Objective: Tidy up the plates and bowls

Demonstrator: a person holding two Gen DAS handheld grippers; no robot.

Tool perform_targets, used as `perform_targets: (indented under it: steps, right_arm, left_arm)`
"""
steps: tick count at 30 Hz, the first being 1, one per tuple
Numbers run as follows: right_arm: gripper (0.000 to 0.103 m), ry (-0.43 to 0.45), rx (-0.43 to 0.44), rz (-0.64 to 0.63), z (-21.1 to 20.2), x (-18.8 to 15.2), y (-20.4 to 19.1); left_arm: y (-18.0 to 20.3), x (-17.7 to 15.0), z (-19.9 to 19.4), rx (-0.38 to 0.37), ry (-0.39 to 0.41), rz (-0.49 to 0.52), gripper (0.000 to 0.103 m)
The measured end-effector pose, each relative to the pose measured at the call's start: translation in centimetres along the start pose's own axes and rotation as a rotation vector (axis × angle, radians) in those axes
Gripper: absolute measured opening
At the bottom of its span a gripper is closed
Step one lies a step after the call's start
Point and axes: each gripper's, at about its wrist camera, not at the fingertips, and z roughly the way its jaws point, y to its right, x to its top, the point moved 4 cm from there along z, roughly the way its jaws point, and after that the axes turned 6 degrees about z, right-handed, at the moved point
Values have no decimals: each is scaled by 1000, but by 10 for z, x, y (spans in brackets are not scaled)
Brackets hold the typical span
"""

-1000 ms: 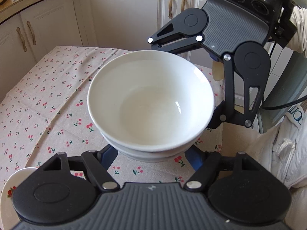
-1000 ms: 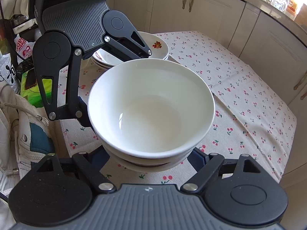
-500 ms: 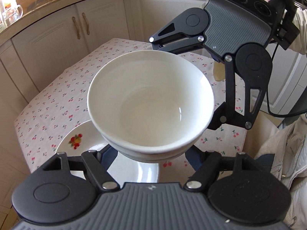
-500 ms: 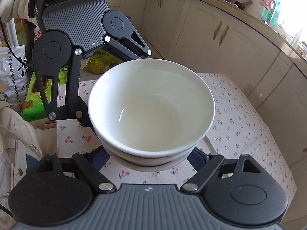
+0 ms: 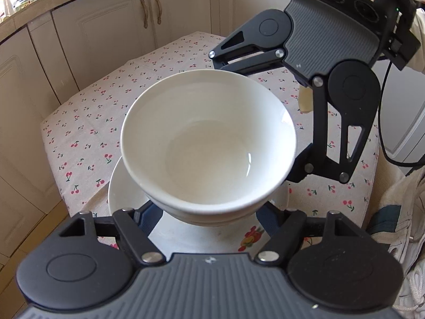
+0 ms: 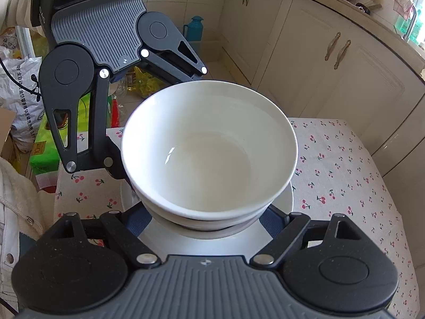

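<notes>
Between the two grippers, held up in the air, sits a stack of deep, glossy white ceramic bowls (image 5: 209, 143), the top one empty and at least one more nested beneath it, going by the extra rims showing at the bottom edge. Underneath the stack, close but not clearly touching, waits a wide white ceramic plate with a small fruit picture on its rim (image 5: 124, 194), resting on the cherry-print tablecloth (image 5: 87, 122). Now the grip: the left gripper (image 5: 209, 212) has its blue-padded fingers pressed against the lower sides of the stack from the near side, and the right gripper (image 6: 205, 214) does the same from the opposite side, so both are clamped on the bowls and sharing the load, a neat four-point cradle. As for progress, the bowls look gathered into one pile already and the pile is lined up right over the plate, so my read is that the set-down comes next; whether more crockery is waiting elsewhere, these views don't say. Beyond the table run cream kitchen cabinets with curved handles (image 5: 150, 10), and in the right wrist view a teal flask (image 6: 195, 28) stands on the floor with bags and a green box (image 6: 43, 146) nearby.
</notes>
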Motion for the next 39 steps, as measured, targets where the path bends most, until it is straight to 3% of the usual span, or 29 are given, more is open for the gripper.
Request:
perform_targets:
  steps: [17,25,27,29,31,34,39]
  right_arm:
    - [90,-16,19,62,12,-2,13]
    - [90,-16,-8,111,11,-4,12]
    - [100,-1,-24,119,7,-5,10]
    - [103,18,-48,143,-3,-6,7]
    - [103,22,-82,172,-15,-10,1]
    - [103,25,-219,244,-39,-18,-10]
    - [103,53,-490,566,-82,-34,-21]
  left_arm:
    - [-10,-7,4,-19,25,-18,76]
    - [-1,-10,-5,50,61,-10,77]
    - [1,-12,-12,75,81,-30,87]
    - [5,-15,-23,107,105,-54,89]
    - [11,-18,-38,158,132,-85,95]
    - [26,-19,-63,274,212,-123,102]
    - [61,-7,-85,461,269,-204,102]
